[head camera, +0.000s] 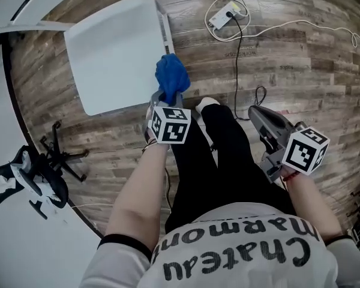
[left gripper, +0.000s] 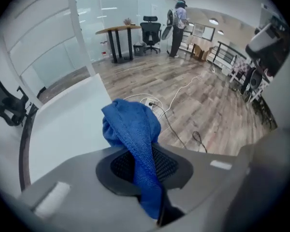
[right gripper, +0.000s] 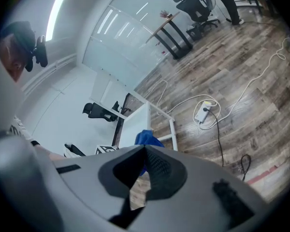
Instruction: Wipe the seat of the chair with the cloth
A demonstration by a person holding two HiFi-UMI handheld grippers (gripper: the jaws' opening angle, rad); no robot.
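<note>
Left tool (left gripper: 144, 167) clenched on the blue cloth (left gripper: 132, 129), whose bunched free end stood out beyond the jaws. Right tool (right gripper: 144, 153) closed on nothing, well apart from the chair seat (head camera: 114, 53). The cloth hung at the seat's near right edge; contact could not be confirmed. No wipe marks showed on the seat, so wiping was judged barely begun, with nearly the whole surface left to do.
</note>
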